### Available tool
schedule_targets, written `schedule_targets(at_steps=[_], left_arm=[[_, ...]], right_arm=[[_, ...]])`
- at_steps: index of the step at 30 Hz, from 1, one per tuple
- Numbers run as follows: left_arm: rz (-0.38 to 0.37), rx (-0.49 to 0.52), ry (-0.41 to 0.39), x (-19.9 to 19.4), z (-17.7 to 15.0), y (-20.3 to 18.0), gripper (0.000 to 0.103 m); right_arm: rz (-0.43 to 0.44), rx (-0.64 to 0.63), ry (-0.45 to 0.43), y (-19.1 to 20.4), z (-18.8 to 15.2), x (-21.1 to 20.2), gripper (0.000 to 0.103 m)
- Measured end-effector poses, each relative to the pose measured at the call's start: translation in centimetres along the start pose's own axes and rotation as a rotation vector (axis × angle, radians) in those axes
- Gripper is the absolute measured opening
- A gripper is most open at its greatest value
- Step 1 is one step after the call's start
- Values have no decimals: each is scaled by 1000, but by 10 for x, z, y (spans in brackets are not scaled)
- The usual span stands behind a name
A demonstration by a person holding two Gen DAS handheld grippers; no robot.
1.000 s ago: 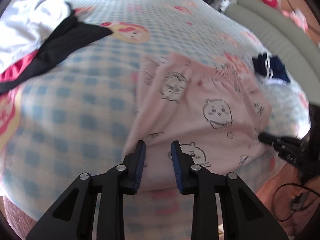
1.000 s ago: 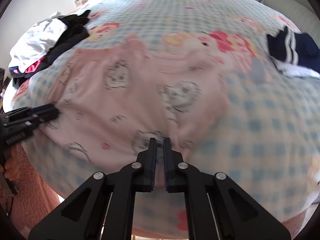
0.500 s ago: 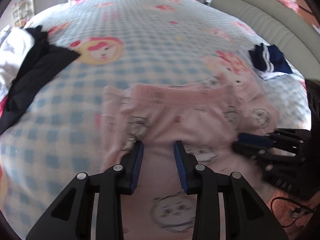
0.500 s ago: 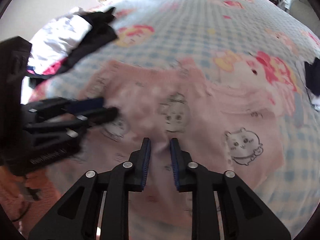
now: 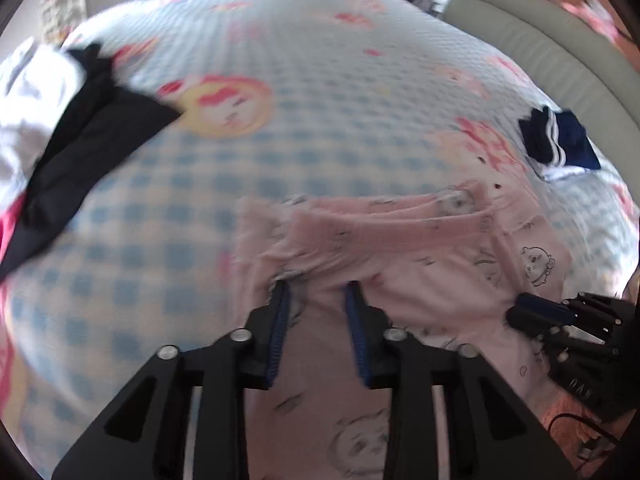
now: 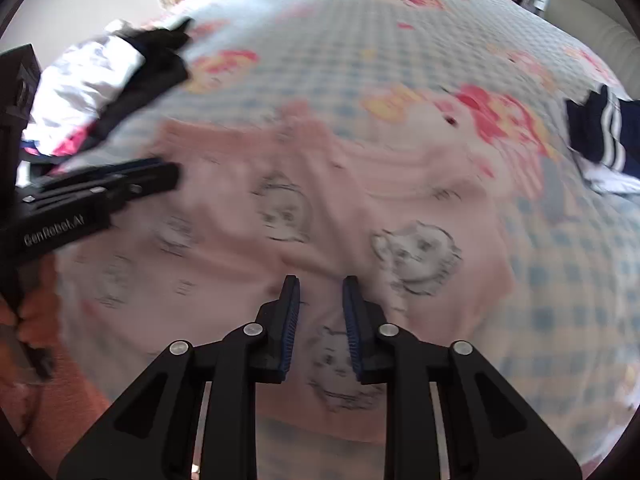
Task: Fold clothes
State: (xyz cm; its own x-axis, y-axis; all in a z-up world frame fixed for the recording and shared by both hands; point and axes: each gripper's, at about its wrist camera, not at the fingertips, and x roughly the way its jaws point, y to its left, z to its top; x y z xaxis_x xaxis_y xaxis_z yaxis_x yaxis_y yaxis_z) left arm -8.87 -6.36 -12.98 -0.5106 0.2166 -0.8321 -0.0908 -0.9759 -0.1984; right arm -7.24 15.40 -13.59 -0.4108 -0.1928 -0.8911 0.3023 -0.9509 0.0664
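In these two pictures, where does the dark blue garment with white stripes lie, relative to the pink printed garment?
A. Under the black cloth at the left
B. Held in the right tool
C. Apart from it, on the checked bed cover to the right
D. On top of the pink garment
C: the dark blue garment rests alone on the checked bed cover, right of the pink garment, with bare cover between them.

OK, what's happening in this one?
A person with a handheld gripper in each hand is folding pink cartoon-print pyjama bottoms on a bed with a blue checked cover. Both the left gripper and the right gripper are open over the near part of the garment, fingers apart and nothing clamped. The waistband end looks doubled over in the left wrist view. A pile of unfolded clothes lies to the left, and a navy striped item to the right.
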Motion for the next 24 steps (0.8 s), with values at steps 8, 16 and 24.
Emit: schedule_targets(at_steps=[8,16,24], left_arm=[[-109,-143,-29,-46,-58,33,45],[-32,-136,9,-42,-60,36,45],[-64,-41,-2,-45,-55,-1,45]], right_arm=[[-70,-7,-34,-6,-23,-30,34],[-148,-127,-17,23,-45,-33,32],[-58,-53,-45,15,-34,-38,34]])
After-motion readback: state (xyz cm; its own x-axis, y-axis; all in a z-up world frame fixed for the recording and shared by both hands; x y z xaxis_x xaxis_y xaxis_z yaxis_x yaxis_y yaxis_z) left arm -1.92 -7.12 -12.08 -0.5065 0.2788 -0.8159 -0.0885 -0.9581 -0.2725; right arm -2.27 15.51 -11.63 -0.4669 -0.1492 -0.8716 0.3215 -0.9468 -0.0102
